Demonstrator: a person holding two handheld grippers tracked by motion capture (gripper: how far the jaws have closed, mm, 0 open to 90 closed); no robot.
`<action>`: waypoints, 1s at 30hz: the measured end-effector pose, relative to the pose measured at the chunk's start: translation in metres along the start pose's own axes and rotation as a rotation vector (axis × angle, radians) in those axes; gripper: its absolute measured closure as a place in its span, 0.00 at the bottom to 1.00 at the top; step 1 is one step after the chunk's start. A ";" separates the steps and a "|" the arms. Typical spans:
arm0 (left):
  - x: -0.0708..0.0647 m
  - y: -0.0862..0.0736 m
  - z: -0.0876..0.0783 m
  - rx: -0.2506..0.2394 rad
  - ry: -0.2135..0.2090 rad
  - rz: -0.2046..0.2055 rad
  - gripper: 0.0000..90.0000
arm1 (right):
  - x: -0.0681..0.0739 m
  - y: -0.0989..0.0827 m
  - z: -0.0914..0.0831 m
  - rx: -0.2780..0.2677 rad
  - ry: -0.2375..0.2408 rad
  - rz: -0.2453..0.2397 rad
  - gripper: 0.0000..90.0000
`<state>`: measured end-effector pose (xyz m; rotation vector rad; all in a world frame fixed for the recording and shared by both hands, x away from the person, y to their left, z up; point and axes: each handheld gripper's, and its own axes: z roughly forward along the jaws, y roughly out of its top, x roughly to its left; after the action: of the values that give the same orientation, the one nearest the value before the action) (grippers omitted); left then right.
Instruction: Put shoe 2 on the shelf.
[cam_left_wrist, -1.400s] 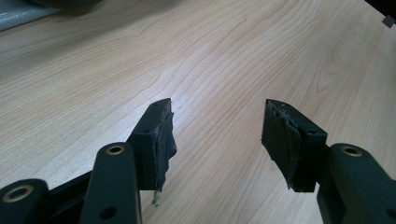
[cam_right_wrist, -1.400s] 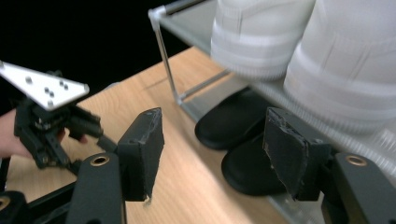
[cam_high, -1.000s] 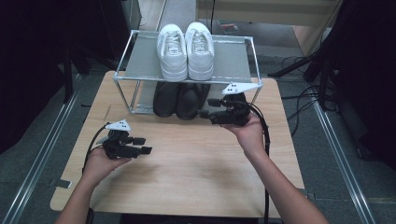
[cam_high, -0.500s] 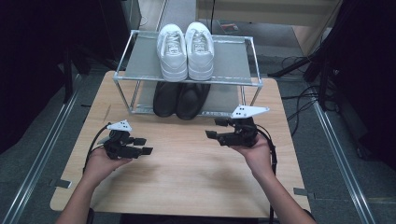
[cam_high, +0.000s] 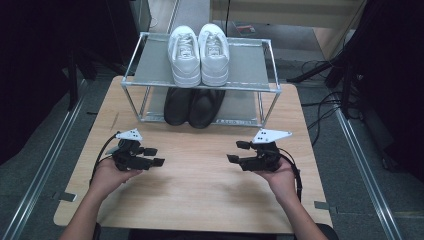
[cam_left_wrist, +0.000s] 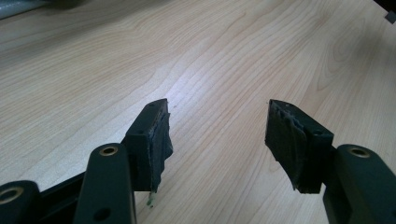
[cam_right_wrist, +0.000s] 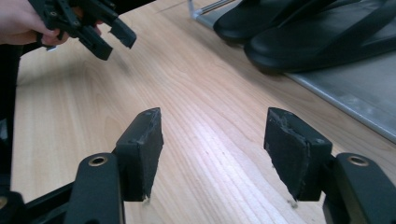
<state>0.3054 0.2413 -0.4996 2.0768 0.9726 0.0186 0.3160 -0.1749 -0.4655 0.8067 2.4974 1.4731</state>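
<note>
The black shoes (cam_high: 194, 106) sit side by side on the lower shelf of the rack (cam_high: 250, 88) at the desk's far edge, toes toward me, under the white sneakers (cam_high: 200, 54). I'd judge them light, smooth and a bit slippery, stiff at the sole and soft above, so I'd pinch the heel collar or the sole edge. My right gripper (cam_high: 236, 151) hovers near the right edge, jaws apart and empty; my left gripper (cam_high: 156, 156), near the left edge, has just been opening, nothing between its jaws.
</note>
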 end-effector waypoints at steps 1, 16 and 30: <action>0.000 0.000 0.000 0.001 -0.001 0.003 0.45 | -0.001 -0.002 -0.001 -0.010 0.000 -0.001 0.43; -0.007 0.003 0.011 0.032 0.002 0.028 0.40 | -0.019 -0.015 0.009 0.029 -0.002 0.071 0.44; -0.007 0.002 0.011 0.041 0.011 0.035 0.39 | -0.014 -0.015 0.015 0.044 -0.007 0.035 0.43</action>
<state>0.3054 0.2284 -0.5038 2.1331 0.9512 0.0287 0.3276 -0.1760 -0.4879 0.8658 2.5310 1.4282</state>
